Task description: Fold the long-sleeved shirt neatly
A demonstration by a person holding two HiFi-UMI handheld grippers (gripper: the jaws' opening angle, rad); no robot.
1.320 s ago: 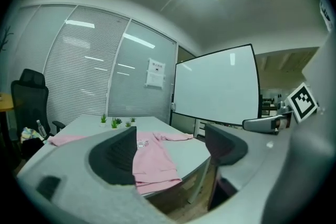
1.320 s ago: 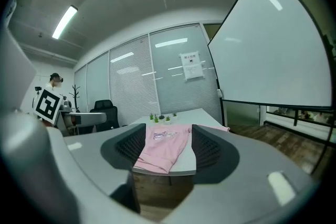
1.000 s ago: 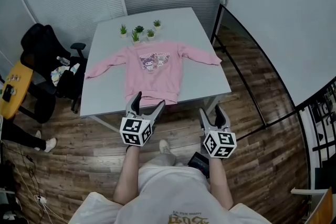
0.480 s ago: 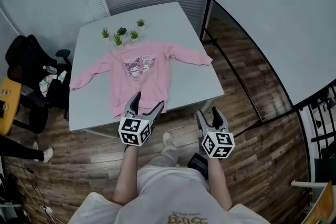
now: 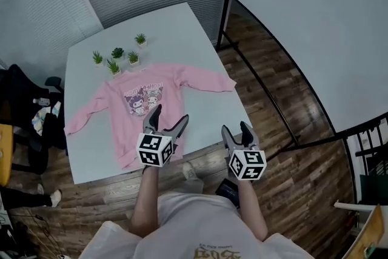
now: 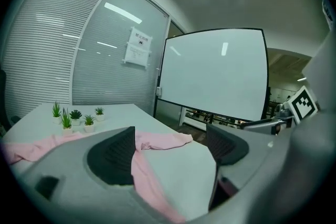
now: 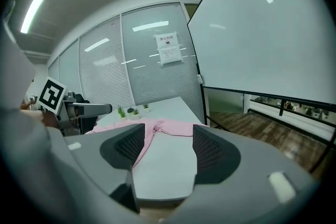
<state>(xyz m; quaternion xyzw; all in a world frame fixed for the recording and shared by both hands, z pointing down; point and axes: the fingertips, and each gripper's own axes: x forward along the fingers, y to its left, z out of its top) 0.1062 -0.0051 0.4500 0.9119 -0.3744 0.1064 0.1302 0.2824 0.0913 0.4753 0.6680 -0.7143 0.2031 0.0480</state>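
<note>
2 tongs, both released, nothing between the jaws. Left tongs point(image 5: 170, 113): grey moulded shells, black ribbed pads set wide apart. Right tongs point(image 5: 234, 127): same build, pads apart, off the worktop's near edge, over brown plank floor point(image 5: 285, 191).

Long-sleeved shirt point(image 5: 121, 124): pink, soft matte cloth, lying flat and front up on the worktop point(image 5: 176, 27) straight ahead of the left tongs and ahead-left of the right tongs. Both sleeves are spread out sideways, and the one nearer the right tongs ends in a rumpled cuff. Worktop is pale grey, smooth and square-cornered.

4 small potted plants point(image 5: 118, 56) stand beyond the shirt, on the far side from both tongs.

Head view alone gives the whole shirt outline and the cartoon print on the chest. Left gripper view shows only a pink strip along the left pad plus 1 sleeve. Right gripper view shows a thinner pink band and the left tongs' marker cube off to its left.

Part of the shirt's hem is covered by the left tongs in head view. Paper notice point(image 7: 169, 48) on the slatted wall is too small to read.
</note>
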